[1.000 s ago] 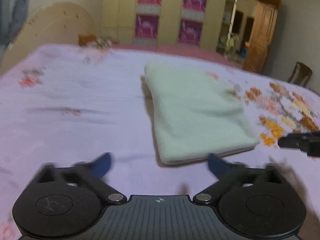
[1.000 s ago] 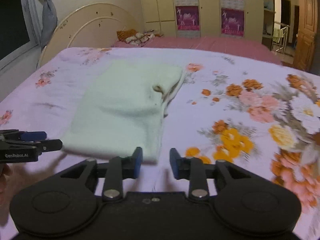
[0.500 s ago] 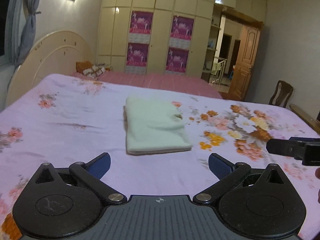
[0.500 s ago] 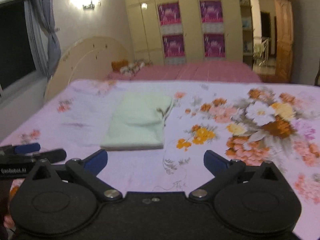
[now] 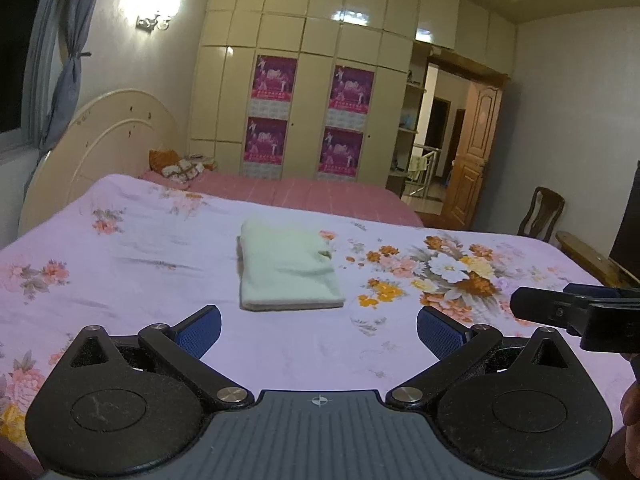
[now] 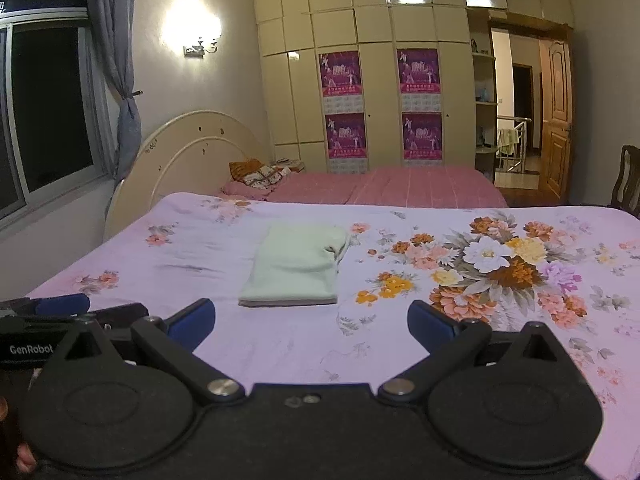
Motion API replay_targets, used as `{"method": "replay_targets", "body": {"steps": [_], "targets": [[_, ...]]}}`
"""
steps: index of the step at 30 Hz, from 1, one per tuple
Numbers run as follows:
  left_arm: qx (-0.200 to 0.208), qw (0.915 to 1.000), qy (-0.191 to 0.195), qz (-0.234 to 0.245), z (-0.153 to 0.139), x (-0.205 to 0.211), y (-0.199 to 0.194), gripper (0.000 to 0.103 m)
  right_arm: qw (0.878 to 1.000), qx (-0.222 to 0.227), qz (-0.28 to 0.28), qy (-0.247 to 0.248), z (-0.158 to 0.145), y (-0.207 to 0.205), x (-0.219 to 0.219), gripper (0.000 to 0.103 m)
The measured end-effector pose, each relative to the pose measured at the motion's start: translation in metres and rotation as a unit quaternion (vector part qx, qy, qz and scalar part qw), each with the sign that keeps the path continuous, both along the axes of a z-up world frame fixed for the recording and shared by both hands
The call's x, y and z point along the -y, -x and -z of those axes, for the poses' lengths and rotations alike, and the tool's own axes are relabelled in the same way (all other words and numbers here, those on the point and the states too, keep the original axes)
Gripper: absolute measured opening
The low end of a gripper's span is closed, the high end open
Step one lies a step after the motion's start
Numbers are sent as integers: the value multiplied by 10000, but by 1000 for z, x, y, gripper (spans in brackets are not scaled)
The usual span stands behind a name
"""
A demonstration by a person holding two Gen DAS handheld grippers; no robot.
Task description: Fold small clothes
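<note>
The left gripper is released, its blue-padded fingers spread wide with nothing between them, held above the near part of the bed's floral sheet. The right gripper is likewise released and carrying nothing, its pads well apart. Each tool shows in the other's view only in part: the right one is cut off at the right edge of the left wrist view, the left one at the left edge of the right wrist view, where a "GenRobot" label reads on its body. The holding hands are barely visible at the frame edges and cannot be made out. The folded pale-green garment lies flat on the sheet beyond both grippers, well apart from them and touching neither; its kind cannot be told, though a small opening shows at its far right corner. To the right of the garment the sheet bears a large flower print. Beyond the garment a pink bed carries a patterned pillow before a cream headboard. Behind that stands a cream wardrobe with four magenta posters. Left of the garment are a dark window, a tied grey curtain and a lit wall lamp; to its right, a wooden door and a chair.
</note>
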State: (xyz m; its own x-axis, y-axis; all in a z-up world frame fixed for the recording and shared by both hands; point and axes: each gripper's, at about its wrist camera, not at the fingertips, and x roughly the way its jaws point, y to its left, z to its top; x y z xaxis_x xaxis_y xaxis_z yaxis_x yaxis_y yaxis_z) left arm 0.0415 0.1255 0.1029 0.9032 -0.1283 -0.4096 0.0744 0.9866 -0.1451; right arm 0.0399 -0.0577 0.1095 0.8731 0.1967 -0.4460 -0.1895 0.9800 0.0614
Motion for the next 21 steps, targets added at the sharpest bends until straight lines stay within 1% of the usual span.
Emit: {"method": "replay_targets", "body": {"steps": [9,21], "targets": [[101,9999,-122,1,-13,0,14,103,9999,144,-11,-46,-9,15,-5,102],[88,9997,-206,101,-15,17,17,103,9999,96,57,-119,-7,21,0,102]]}}
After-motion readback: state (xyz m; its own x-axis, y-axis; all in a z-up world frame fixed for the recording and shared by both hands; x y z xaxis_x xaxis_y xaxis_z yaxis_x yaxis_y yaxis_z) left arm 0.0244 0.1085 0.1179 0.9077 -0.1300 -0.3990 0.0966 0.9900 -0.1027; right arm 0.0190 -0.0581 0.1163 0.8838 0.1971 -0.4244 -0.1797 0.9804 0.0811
